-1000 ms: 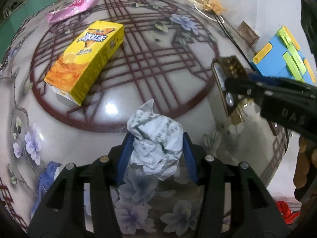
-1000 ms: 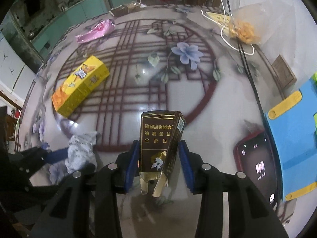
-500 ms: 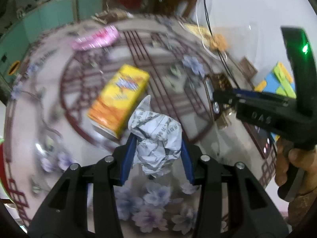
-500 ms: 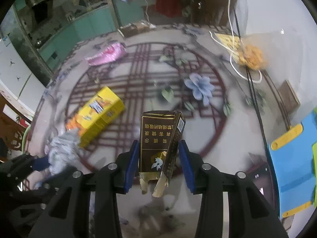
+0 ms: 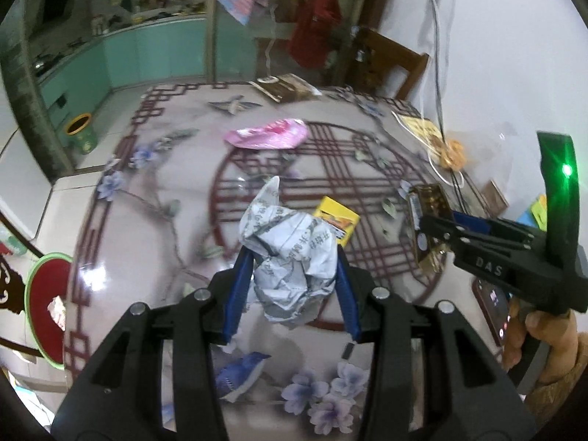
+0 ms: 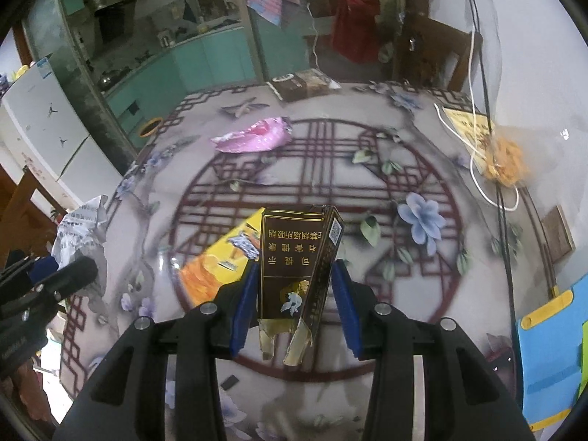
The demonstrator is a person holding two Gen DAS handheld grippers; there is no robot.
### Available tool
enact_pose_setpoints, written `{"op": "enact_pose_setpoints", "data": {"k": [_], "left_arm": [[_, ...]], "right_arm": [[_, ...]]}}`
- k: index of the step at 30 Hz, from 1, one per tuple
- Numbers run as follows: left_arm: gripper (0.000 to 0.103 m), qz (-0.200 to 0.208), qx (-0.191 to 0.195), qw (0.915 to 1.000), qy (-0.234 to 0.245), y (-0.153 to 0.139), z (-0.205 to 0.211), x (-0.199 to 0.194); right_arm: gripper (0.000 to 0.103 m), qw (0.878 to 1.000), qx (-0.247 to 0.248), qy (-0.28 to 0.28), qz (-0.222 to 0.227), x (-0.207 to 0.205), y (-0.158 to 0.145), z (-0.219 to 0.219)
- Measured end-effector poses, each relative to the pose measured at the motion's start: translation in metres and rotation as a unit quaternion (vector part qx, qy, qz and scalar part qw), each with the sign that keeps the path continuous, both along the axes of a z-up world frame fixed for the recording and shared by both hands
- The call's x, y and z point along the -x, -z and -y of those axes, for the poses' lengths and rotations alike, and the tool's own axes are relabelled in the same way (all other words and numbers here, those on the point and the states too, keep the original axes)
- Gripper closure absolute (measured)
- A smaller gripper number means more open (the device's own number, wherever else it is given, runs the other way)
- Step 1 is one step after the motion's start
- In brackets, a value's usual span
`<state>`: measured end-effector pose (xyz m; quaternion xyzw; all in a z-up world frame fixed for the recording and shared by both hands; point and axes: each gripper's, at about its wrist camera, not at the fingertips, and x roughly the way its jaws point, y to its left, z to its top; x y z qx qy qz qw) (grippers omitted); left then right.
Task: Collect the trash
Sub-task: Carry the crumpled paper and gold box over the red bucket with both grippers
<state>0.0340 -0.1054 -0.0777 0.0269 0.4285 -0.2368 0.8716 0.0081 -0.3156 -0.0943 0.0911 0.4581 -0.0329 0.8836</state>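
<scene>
- Your left gripper (image 5: 292, 275) is pinching the crumpled paper ball (image 5: 290, 253) between its blue pads; the jaws have just been closing a little on it, and the paper is hanging clear above the bench (image 5: 154, 242).
- Your right gripper (image 6: 296, 294) is gripping the dark brown and gold cigarette box (image 6: 294, 257), the jaws pressing on both its sides; the torn bottom flaps are hanging below the pads.
- So two pieces of trash are already in your grip and lifted, but, as I judge it, neither is thrown away yet.
- The yellow snack box (image 6: 220, 257) is lying on the bench just behind the cigarette box, and the pink wrapper (image 6: 253, 136) is lying further away, near the far side. I think these two are still waiting to be collected.
- Beside the bench, on the floor at the far left, a green bin with a yellow rim (image 5: 79, 134) is standing. What is in it I cannot tell from here.
- At the left edge a round red stool with a green rim (image 5: 46, 301) is showing, with a small scrap on it; it is not a container.
</scene>
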Motion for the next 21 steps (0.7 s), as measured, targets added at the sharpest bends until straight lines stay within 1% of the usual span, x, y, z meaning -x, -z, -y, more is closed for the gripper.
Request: {"op": "enact_pose_setpoints", "data": {"k": [3, 9, 21], "left_arm": [[0.061, 0.012, 0.004, 0.9998, -0.015, -0.010, -0.006, -0.002], [0.061, 0.029, 0.006, 0.9993, -0.024, -0.027, -0.009, 0.001], [0.061, 0.030, 0.001, 0.9989, -0.036, -0.024, -0.020, 0.002]], "right_arm": [[0.063, 1.000, -0.002, -0.003, 0.013, -0.002, -0.009, -0.006], [0.063, 0.999, -0.005, -0.013, 0.035, -0.006, -0.026, -0.019], [0.063, 0.999, -0.006, -0.025, 0.045, -0.007, -0.035, -0.035]]}}
